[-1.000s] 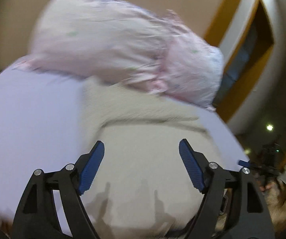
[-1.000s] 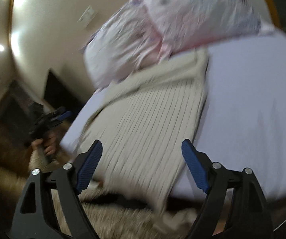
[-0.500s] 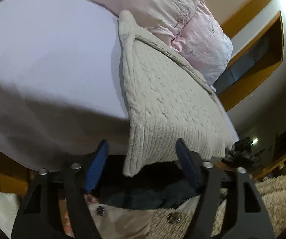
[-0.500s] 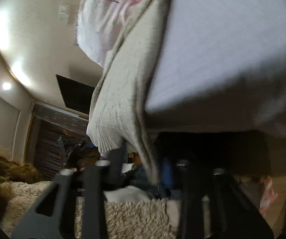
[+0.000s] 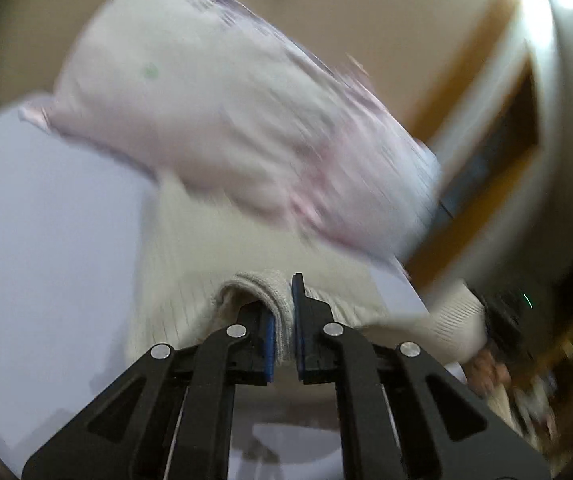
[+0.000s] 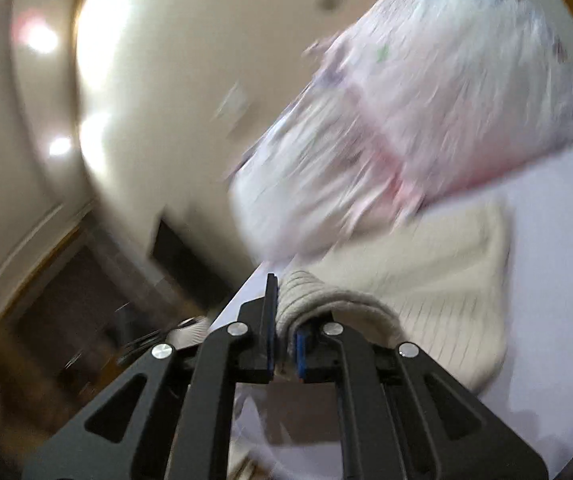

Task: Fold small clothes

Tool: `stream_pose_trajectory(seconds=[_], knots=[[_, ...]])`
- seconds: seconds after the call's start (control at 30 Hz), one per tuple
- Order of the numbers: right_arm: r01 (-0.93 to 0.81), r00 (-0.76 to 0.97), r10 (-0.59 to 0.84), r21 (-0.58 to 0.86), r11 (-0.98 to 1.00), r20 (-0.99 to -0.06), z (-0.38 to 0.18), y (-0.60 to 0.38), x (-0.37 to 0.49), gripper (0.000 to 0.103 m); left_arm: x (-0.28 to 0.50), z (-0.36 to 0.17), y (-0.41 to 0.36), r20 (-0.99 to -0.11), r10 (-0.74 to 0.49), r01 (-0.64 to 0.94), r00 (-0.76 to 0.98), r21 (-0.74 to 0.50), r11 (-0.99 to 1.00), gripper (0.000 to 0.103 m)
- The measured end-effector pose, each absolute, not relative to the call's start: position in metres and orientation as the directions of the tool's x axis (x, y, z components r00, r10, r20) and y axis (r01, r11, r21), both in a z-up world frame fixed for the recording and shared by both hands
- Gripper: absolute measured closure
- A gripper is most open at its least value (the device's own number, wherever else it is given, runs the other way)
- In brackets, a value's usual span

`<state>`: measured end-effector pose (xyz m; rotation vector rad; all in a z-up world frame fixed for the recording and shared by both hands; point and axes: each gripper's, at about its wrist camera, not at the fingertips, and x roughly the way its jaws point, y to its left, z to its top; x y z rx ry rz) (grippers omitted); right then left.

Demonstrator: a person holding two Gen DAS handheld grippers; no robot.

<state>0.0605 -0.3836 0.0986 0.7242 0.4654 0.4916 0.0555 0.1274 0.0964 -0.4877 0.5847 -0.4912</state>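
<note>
Cream ribbed knit fills the near middle of both wrist views: the sweater point(image 5: 214, 264) lies on a bed point(image 5: 46, 240) covered by a smooth pale lilac sheet, and its near hem is bunched up into both claws. The left claw point(image 5: 284, 332) is closed almost fully, its blue pads point(image 5: 269, 338) pinching a thick rolled fold of the hem. The right claw point(image 6: 284, 340) is likewise nearly closed on another rolled fold of the sweater point(image 6: 426, 280), the knit arching over its right finger. Between the two grips the hem hangs loose. At the right edge of the left view, a person's hand point(image 5: 486, 364) holds the other device, with a cream cuff beside it. Beyond the sweater, touching its far edge, rests a plump pink-and-white pillow point(image 5: 226, 120), soft and heavily blurred. Farther off stand a beige wall point(image 6: 166, 60) and orange-brown wooden trim point(image 5: 474, 72).
</note>
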Motion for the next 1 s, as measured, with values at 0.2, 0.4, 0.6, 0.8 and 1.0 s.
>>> stream_pose_trajectory(seconds=[0.2,0.4,0.6,0.8,1.0], knots=[[0.168,0.775,0.349,0.705,0.689,-0.526,0.023,-0.405,0.181,0.096,0.218,0.058,0.095,-0.612,-0.361,0.047,0.704,-0.466,0.883,0.096],[0.255,0.787,0.257,0.674,0.694,-0.562,0.009,-0.405,0.198,0.055,0.228,0.029,0.110,-0.649,-0.422,-0.010,0.633,-0.552,0.834,0.070],[0.137,0.893,0.213,0.691,0.710,-0.396,0.028,-0.419,0.180,0.002,0.189,0.045,0.153,-0.613,-0.348,-0.038,0.709,-0.527,0.849,0.011],[0.138,0.872,0.275,0.741,0.657,-0.406,0.019,-0.424,0.204,0.002,0.197,0.010,0.153,-0.698,-0.428,-0.045,0.574,-0.549,0.835,0.035],[0.091,0.858,0.330,0.750,0.655,-0.393,0.018,-0.425,0.179,0.002,0.196,-0.004,0.133,-0.664,-0.497,-0.030,0.559,-0.615,0.788,0.072]])
